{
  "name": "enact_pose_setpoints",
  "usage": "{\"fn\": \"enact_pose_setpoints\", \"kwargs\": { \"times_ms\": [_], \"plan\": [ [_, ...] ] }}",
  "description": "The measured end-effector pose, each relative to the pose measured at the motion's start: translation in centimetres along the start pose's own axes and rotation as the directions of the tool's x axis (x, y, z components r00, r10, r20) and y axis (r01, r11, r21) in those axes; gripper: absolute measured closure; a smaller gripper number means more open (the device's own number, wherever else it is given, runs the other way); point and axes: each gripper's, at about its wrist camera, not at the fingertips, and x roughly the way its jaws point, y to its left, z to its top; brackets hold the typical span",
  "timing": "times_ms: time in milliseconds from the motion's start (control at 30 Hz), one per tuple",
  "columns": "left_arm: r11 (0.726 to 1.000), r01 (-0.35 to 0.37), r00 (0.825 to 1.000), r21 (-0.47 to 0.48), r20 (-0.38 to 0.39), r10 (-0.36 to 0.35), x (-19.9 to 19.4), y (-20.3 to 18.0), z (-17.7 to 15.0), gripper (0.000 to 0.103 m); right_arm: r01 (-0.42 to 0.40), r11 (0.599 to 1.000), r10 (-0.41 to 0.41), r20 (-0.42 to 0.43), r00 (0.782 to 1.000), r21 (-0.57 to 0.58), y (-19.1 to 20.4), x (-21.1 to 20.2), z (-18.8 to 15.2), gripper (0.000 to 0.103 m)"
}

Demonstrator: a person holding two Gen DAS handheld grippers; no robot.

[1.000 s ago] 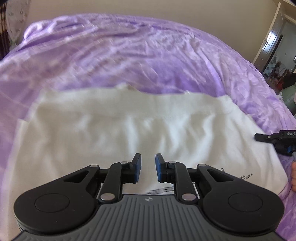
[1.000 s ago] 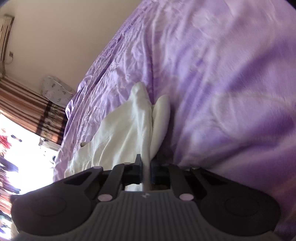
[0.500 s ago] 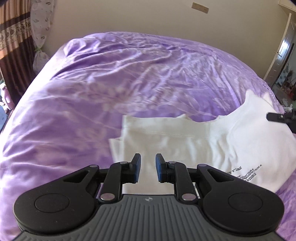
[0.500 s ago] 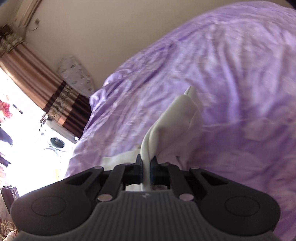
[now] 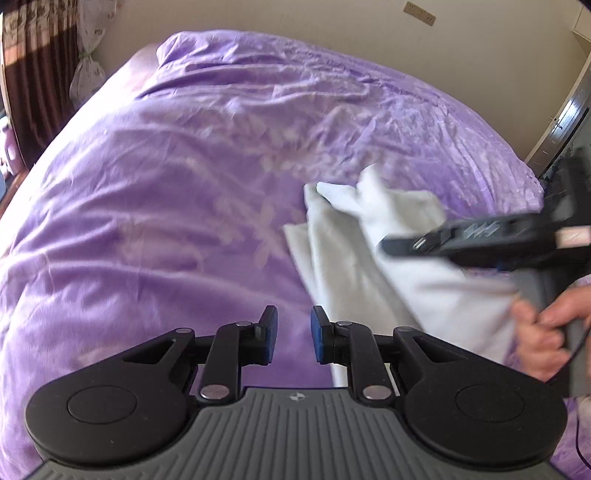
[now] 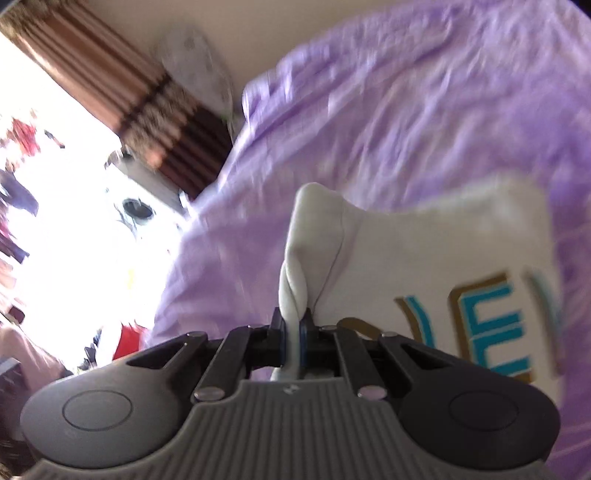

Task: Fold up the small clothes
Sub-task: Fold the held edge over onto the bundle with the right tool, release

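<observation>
A wide purple bedspread covers the bed, and the white T-shirt sits toward its right side, part lifted and bunched rather than lying flat. The right claw is clamped tight on a twisted white fold of the shirt, the cloth pinched between its blue pads and rising in a rope-like ridge above them. To the right of that ridge the shirt spreads out, showing teal letters edged in gold. A hand grips the right tool's handle at the shirt's right edge, near the bed's right side.

The left claw hangs over bare bedspread just left of the shirt's near edge, its jaws partly apart with nothing between them. Left of the shirt the bedspread lies open and uncluttered all the way to the bed's far edge and to the brown curtain. A pale wall stands beyond the bed's far edge.
</observation>
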Motion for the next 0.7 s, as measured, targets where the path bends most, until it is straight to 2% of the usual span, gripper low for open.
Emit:
{"fn": "enact_pose_setpoints", "kwargs": {
  "times_ms": [100, 200, 267, 400, 467, 600, 700],
  "plan": [
    [1.0, 0.006, 1.0, -0.002, -0.013, -0.006, 0.4, 1.0, -0.6, 0.082, 0.03, 0.999, -0.031, -0.07, 0.997, -0.012, 0.3, 3.5, -2.0, 0.1],
    [1.0, 0.015, 1.0, -0.005, -0.015, -0.015, 0.7, 1.4, -0.7, 0.082, 0.042, 0.999, -0.042, -0.076, 0.996, 0.0, 0.1, 4.2, -2.5, 0.1],
    [1.0, 0.024, 1.0, -0.011, -0.005, -0.024, 0.5, 1.5, -0.7, 0.082, 0.047, 0.999, -0.046, -0.057, 0.997, 0.005, 0.5, 3.5, -2.2, 0.1],
    [0.999, 0.038, 0.999, -0.01, 0.006, -0.038, 0.1, 1.1, -0.6, 0.082, 0.025, 0.999, -0.024, 0.041, 0.999, -0.022, 1.9, 0.9, -1.2, 0.1],
    [0.999, 0.038, 0.999, -0.007, -0.002, -0.038, 0.1, 0.8, -0.5, 0.082, 0.039, 0.997, -0.038, 0.017, 0.999, -0.066, 2.9, 1.5, -1.0, 0.1],
    [0.999, 0.038, 0.999, 0.003, -0.009, -0.038, -0.7, 0.1, -0.8, 0.082, 0.111, 0.992, -0.114, -0.049, 0.992, -0.068, 2.7, 4.7, -2.4, 0.1],
    [0.999, 0.052, 0.999, -0.007, -0.012, -0.052, -1.6, -0.2, -0.9, 0.08, 0.096, 0.994, -0.1, -0.062, 0.993, -0.061, 2.7, 4.8, -3.0, 0.089]
  ]
}}
